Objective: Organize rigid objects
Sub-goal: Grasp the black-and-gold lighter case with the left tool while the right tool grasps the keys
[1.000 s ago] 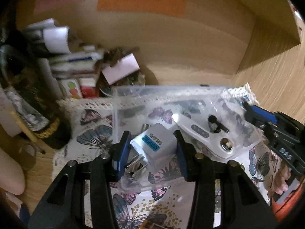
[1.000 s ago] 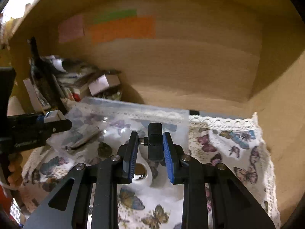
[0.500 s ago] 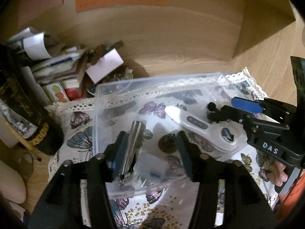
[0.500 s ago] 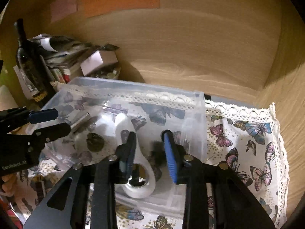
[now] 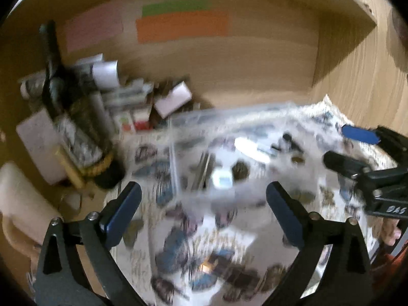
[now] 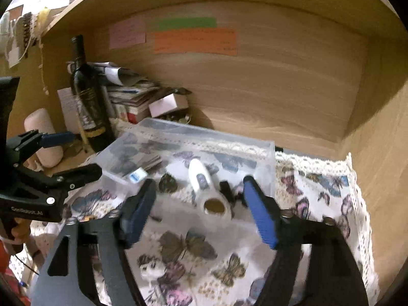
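Note:
A clear plastic bin (image 6: 267,150) sits on the butterfly cloth (image 6: 321,186). Inside it lie a white plug adapter (image 6: 137,174), a metal tube (image 6: 150,163), a white handled tool with a round end (image 6: 204,183) and a small black part (image 6: 227,191). My right gripper (image 6: 199,204) is open and empty, just in front of the bin. My left gripper (image 5: 204,201) is open and empty, pulled back from the bin (image 5: 229,117); that view is blurred. The adapter (image 5: 221,179) shows there too. Each gripper shows in the other's view: right (image 5: 357,150), left (image 6: 71,153).
A dark wine bottle (image 6: 88,102) stands left of the bin, with stacked papers and boxes (image 6: 132,97) behind it. Wooden shelf walls close the back and right. Coloured sticky notes (image 6: 193,40) hang on the back wall.
The left gripper dropped the white adapter into the bin, the right gripper dropped the black part there. Both opened wide and drew back from the bin.

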The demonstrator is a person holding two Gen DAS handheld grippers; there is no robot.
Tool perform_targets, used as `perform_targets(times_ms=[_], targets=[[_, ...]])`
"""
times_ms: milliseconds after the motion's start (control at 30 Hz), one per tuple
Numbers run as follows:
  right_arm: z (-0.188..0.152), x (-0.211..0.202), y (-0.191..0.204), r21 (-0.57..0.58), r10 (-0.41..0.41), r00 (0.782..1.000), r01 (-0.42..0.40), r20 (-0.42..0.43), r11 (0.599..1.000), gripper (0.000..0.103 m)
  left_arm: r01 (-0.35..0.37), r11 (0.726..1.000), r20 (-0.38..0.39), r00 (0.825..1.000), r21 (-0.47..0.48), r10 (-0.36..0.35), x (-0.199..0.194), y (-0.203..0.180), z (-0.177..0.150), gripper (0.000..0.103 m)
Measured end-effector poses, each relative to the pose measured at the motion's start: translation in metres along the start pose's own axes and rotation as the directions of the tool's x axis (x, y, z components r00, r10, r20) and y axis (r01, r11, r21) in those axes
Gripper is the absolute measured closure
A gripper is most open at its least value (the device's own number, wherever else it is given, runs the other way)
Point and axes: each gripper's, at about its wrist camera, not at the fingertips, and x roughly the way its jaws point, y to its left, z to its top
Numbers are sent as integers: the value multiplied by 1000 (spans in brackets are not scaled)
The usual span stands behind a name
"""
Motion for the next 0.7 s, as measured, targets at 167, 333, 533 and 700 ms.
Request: perform_targets(times_ms=[167, 333, 533, 700], targets=[[-26, 1, 2, 23, 13, 998, -12, -59, 1000, 25, 9, 1000, -122, 992, -6, -10, 14, 1, -36, 3], [-51, 9, 5, 51, 27, 990, -20, -137, 999, 24, 29, 1000, -195, 980, -7, -30, 24, -7, -64, 3], [-71, 23, 13, 76, 62, 973, -46, -222, 996, 22, 67, 998, -235, 970, -12, -68, 30, -18, -80, 20], [-73, 34, 22, 89, 67, 963, -45, -262, 995, 22, 83, 997, -221, 972, 9, -79, 30, -24, -86, 35]])
